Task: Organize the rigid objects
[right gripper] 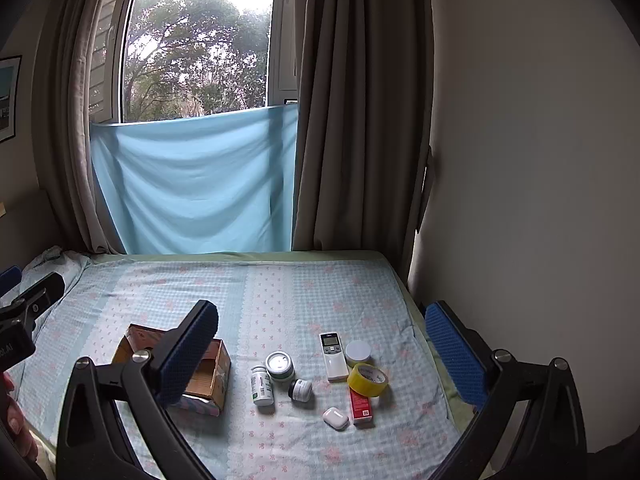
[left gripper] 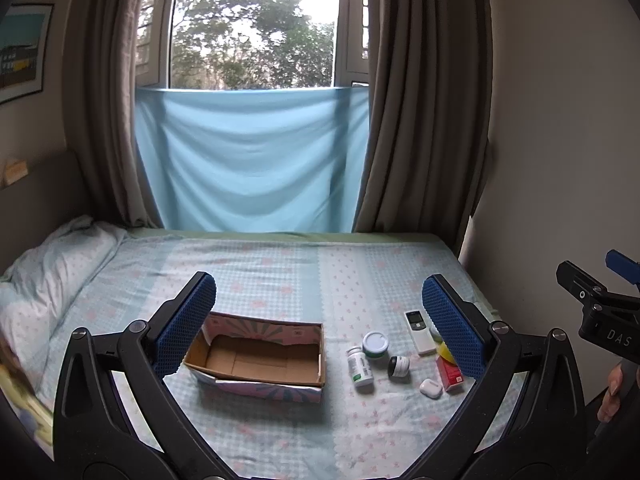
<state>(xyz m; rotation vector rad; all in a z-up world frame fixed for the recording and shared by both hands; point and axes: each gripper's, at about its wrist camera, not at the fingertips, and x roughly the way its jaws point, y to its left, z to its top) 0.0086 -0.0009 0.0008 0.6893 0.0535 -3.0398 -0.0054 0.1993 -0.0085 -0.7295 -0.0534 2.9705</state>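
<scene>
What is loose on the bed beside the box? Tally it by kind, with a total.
Bottles and jars: 4 (pill bottle, green jar, dark jar, white jar)
Remote control: 1
Yellow tape roll: 1
Red carton: 1
Earbud case: 1
Total: 8

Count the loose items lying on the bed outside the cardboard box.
8: pill bottle, green jar, small dark jar, remote, white round lid, yellow tape roll, red box, earbud case. All lie right of the box, whose interior is partly hidden.
</scene>
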